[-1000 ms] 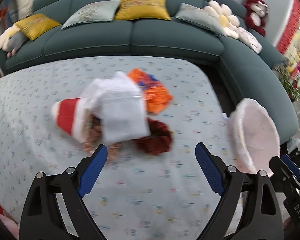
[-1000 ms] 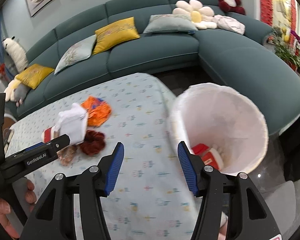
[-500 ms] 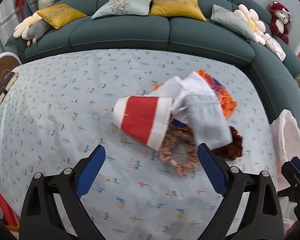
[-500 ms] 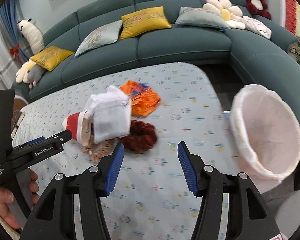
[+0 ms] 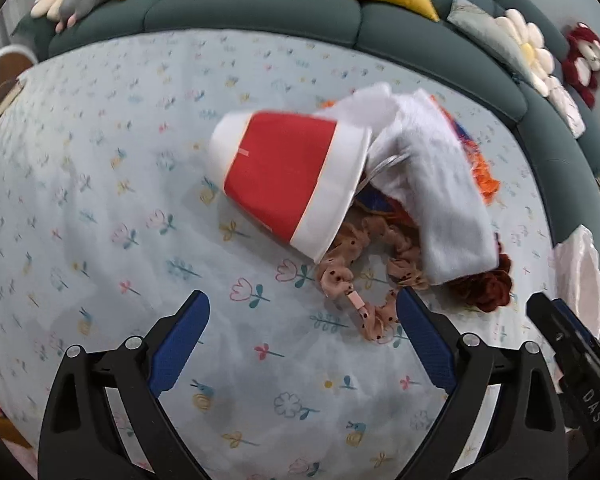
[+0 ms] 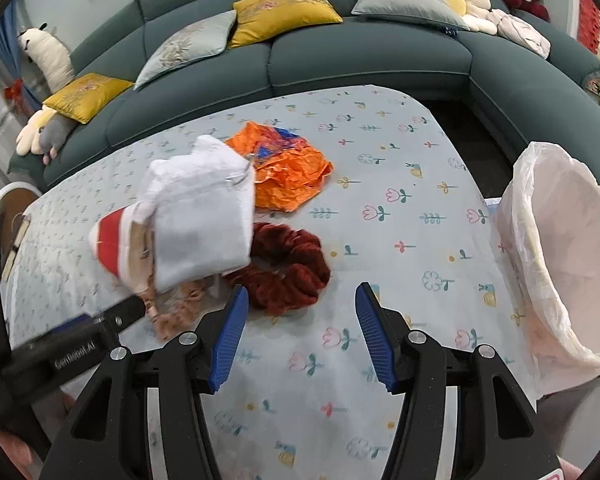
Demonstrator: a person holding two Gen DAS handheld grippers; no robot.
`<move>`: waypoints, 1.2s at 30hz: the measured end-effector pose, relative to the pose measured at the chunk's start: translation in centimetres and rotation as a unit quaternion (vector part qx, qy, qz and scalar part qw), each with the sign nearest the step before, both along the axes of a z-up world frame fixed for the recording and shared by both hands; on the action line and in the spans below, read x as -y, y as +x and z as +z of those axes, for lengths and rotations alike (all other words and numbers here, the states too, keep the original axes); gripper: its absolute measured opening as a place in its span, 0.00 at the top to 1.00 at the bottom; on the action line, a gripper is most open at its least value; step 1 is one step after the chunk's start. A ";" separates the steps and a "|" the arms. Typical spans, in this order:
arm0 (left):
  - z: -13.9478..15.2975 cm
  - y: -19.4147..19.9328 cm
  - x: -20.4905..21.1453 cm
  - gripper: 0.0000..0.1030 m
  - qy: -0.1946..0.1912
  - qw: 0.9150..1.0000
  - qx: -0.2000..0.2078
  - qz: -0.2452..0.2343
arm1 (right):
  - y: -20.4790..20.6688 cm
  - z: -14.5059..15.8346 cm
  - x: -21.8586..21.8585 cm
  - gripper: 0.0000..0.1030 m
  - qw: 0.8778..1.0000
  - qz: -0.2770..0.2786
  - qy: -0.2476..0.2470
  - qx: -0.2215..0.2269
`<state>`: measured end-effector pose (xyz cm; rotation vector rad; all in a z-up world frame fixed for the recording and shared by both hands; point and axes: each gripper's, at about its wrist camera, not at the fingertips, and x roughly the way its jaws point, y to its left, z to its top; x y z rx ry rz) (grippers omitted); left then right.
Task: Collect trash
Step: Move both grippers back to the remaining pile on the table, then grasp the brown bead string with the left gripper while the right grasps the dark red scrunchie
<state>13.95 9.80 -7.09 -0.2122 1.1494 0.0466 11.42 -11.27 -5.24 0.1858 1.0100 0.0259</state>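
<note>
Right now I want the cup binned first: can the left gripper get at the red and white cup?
Probably yes: the left gripper has open jaws, with bare tablecloth between it and the cup.

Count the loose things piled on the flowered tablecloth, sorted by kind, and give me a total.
Paper cup, red and white: 1
White cloth pouch: 1
Orange wrapper: 1
Scrunchies: 2, dark red and tan dotted
Total: 5
</note>
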 end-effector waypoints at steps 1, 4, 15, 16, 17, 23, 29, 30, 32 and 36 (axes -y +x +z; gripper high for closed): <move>-0.3 0.2 0.0 0.15 0.001 1.000 -0.003 0.009 | 0.3 -0.2 0.1 0.47 1.000 -0.001 0.000 -0.001; -1.1 0.9 -0.4 0.19 -0.009 0.999 -0.011 0.029 | 1.3 -0.7 0.1 0.47 1.000 -0.003 -0.001 -0.003; -1.8 1.9 1.5 0.43 0.021 1.000 -0.001 -0.003 | 3.4 -4.6 -0.3 0.64 0.999 -0.004 -0.002 -0.039; -1.7 1.9 1.8 0.49 0.023 1.000 0.002 -0.010 | 3.2 -4.7 -0.1 0.66 0.999 -0.006 0.002 -0.035; -1.6 1.8 2.0 0.60 0.023 1.000 0.004 -0.015 | 3.1 -4.7 -0.1 0.74 0.999 -0.004 0.003 -0.036; -1.3 1.4 3.1 0.91 -0.001 0.999 0.002 -0.038 | 1.3 -3.9 0.3 0.85 0.999 0.004 0.006 -0.033; 0.8 -0.7 5.1 0.91 0.001 0.998 0.018 -0.058 | -1.6 -1.7 2.8 0.86 0.999 -0.031 0.027 -0.016; 1.2 -1.1 5.5 0.91 0.002 0.998 0.021 -0.061 | -2.1 -1.2 3.3 0.86 0.999 -0.036 0.028 -0.011; 2.2 -2.0 6.6 0.91 -0.001 0.997 0.028 -0.070 | -3.1 -0.2 4.3 0.86 0.999 -0.043 0.028 -0.002; 3.7 -3.2 9.2 0.91 -0.003 0.995 0.039 -0.088 | -4.5 2.0 6.4 0.86 0.998 -0.053 0.020 0.018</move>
